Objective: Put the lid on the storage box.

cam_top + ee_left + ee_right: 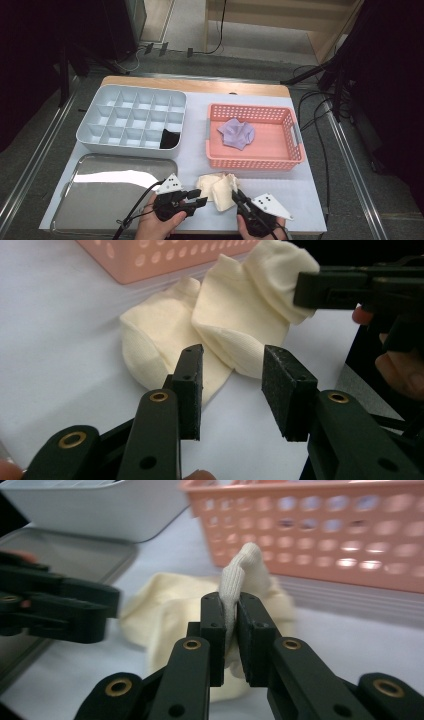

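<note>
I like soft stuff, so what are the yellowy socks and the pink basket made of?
The cream socks look like soft knitted fabric, maybe cotton: fine ribs show where the right gripper pinches a fold. The pink basket looks like hard moulded plastic, smooth and a bit shiny, with rows of round holes in its walls.

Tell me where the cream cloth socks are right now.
High view: the cream cloth socks lie at the table's near edge, just before the pink plastic basket, one pinched by the right gripper.
</note>
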Demonstrator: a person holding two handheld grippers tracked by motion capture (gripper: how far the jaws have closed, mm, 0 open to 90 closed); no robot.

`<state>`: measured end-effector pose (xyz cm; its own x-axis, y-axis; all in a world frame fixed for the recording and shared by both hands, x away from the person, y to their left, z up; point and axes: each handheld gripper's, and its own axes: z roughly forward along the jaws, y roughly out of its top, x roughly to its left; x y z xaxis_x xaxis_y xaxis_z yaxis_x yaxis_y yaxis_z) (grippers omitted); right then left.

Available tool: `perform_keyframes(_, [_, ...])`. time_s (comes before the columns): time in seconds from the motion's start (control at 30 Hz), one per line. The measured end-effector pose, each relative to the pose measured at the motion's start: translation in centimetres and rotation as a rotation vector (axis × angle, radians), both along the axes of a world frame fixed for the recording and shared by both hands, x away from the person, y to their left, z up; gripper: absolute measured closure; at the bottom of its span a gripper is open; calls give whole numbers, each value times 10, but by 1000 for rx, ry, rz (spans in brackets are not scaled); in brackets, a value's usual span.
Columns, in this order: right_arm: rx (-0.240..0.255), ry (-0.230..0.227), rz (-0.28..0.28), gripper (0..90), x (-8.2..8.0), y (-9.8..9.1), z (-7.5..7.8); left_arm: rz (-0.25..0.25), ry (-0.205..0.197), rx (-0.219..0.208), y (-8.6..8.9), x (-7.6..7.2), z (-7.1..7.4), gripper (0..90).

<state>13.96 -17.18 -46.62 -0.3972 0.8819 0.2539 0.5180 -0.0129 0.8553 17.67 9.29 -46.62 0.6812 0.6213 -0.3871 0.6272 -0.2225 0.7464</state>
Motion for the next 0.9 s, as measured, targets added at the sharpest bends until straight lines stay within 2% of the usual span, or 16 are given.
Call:
perform_keyframes(0.1, [13,7,-23,825,3,-10,-1,11,-2,-1,1,1,1,623])
perform_keyframes(0.13, [27,24,-52,822,6,-19,-3,14,0,-5,2,2,1,623])
perform_keyframes(0.2, [23,26,-60,819,8,-23,-5,14,-1,-3,2,2,0,624])
perform_keyframes(0.3, [5,62,-103,763,16,-33,-15,14,0,6,2,2,0,626])
perform_keyframes(0.33, [5,62,-103,763,16,-33,-15,14,0,6,2,2,0,627])
perform_keyframes(0.4, [-14,87,-117,684,19,-35,-19,24,-3,6,3,3,-1,627])
perform_keyframes(0.5, [-13,68,-104,658,18,-34,-16,30,-8,9,4,3,-1,623])
perform_keyframes(0.53, [-30,13,-87,645,12,-30,-8,43,-7,10,5,3,0,621])
perform_keyframes(0.57, [-30,13,-87,645,12,-30,-8,43,-7,10,5,3,0,620])
perform_keyframes(0.63, [-32,-39,-60,639,4,-23,2,53,-6,11,7,4,1,621])
perform_keyframes(0.7, [-23,-49,-33,639,2,-19,4,58,-6,8,7,4,1,621])
perform_keyframes(0.73, [3,-53,43,638,-3,-10,7,57,-7,4,8,5,1,621])
perform_keyframes(0.77, [16,-46,82,635,-5,-5,7,61,-7,7,8,4,1,621])
perform_keyframes(0.8, [16,-46,82,635,-5,-5,7,61,-7,7,8,4,1,621])
perform_keyframes(0.83, [8,-30,132,622,-9,7,4,60,-7,8,9,4,1,621])
perform_keyframes(0.9, [-14,-4,159,615,-9,15,0,60,-7,7,9,4,1,621])
